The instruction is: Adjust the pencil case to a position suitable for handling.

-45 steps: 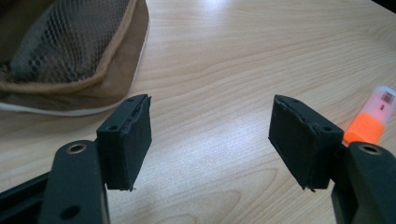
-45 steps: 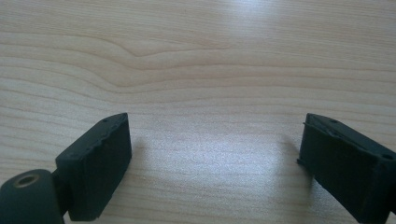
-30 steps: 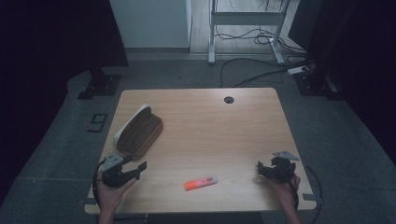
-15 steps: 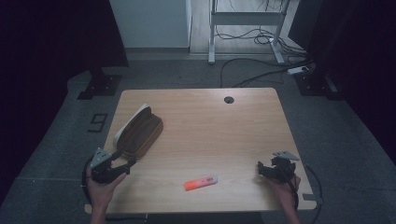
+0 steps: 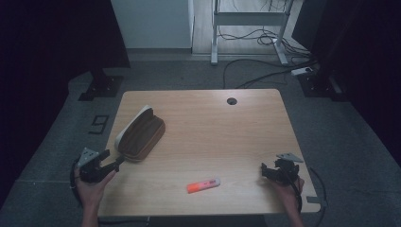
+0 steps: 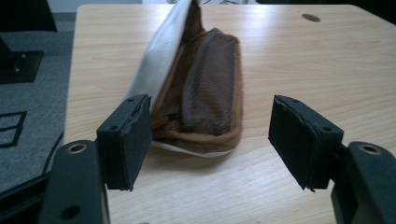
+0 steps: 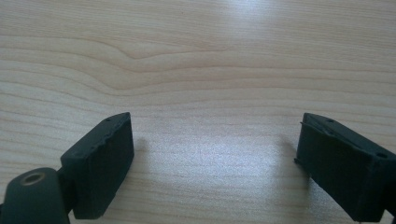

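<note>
A brown pencil case (image 5: pixel 141 133) with a white side lies open on the left part of the wooden table (image 5: pixel 213 123); up close the pencil case (image 6: pixel 205 88) shows its brown lining. My left gripper (image 5: pixel 112 164) is open at the table's left edge, its jaws pointing at the near end of the case without touching it; in its own view the left gripper (image 6: pixel 212 140) has nothing between its jaws. An orange marker (image 5: pixel 203 185) with a white cap lies near the front edge. My right gripper (image 5: pixel 267 172) rests open at the front right, and the right gripper (image 7: pixel 215 163) frames bare wood.
A round cable hole (image 5: pixel 231 100) sits near the table's far edge. Beyond the table stand a desk frame (image 5: pixel 246 28) with cables (image 5: pixel 265 78) on the grey floor. A dark stand base (image 5: pixel 101 87) sits at the far left.
My left gripper has moved left and outward to the table's left edge and turned its jaws toward the case's near end. The right gripper, marker and case have stayed put.
</note>
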`<state>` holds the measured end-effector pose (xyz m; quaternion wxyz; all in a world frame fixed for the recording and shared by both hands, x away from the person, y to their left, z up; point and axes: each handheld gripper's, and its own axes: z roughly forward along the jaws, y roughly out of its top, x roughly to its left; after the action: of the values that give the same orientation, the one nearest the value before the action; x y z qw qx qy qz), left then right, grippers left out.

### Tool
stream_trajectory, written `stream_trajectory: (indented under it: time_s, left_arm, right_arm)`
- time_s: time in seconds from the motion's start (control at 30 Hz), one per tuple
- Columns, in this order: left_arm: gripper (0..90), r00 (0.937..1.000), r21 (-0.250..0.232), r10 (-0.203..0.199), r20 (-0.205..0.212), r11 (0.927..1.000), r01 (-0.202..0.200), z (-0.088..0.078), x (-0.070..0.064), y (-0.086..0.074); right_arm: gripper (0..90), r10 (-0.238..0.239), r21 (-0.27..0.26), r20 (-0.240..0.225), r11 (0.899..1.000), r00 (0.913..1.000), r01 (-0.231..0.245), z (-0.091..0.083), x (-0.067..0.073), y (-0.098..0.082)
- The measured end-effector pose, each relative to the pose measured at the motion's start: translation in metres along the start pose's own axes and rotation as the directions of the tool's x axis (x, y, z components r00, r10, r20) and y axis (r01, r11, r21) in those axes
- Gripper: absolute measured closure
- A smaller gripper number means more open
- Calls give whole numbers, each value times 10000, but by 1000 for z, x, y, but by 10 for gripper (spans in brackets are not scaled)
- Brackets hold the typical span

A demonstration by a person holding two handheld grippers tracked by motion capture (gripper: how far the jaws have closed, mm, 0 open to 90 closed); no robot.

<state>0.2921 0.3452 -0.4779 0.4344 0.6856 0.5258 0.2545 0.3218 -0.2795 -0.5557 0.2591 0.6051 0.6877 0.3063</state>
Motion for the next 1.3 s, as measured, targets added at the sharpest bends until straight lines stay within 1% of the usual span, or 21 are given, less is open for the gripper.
stream_trajectory:
  time_s: [0.23,0.43,0.6,0.63,0.7,0.8,0.9,0.97,1.17,1.3]
  left_arm:
    - [304,9998,237,176,-101,9996,-174,14,7,3]
    - [304,9996,489,150,-233,9987,-139,29,17,5]
    - [308,9994,634,241,-260,9977,-224,37,24,6]
    - [312,9996,629,166,-216,9979,-152,40,29,6]
    - [312,9996,646,139,-227,9978,-124,42,31,7]
    - [317,9996,659,230,-147,9976,-220,46,35,10]
    - [317,9990,783,438,-23,9960,-435,53,37,13]
    - [323,9984,750,565,23,9956,-565,57,38,15]
    - [348,9983,880,581,76,9944,-585,66,43,16]
    - [380,9982,811,593,106,9949,-600,69,44,15]
  right_arm:
    - [111,5,-14,16,10000,10000,-5,0,0,0]
    - [112,14,-18,20,10000,10000,-14,0,0,0]
    - [113,14,-21,24,10000,10000,-14,0,0,0]
    - [114,16,-24,26,10000,10000,-15,0,0,0]
    - [113,14,-24,24,10000,10000,-14,0,0,0]
    - [114,19,-23,27,10000,10000,-18,0,0,0]
    - [115,18,-26,30,10000,10000,-18,0,0,0]
    - [116,23,-32,33,10000,10000,-23,0,0,0]
    - [117,27,-36,37,10000,10000,-27,0,0,0]
    - [118,26,-38,39,10000,10000,-25,0,0,0]
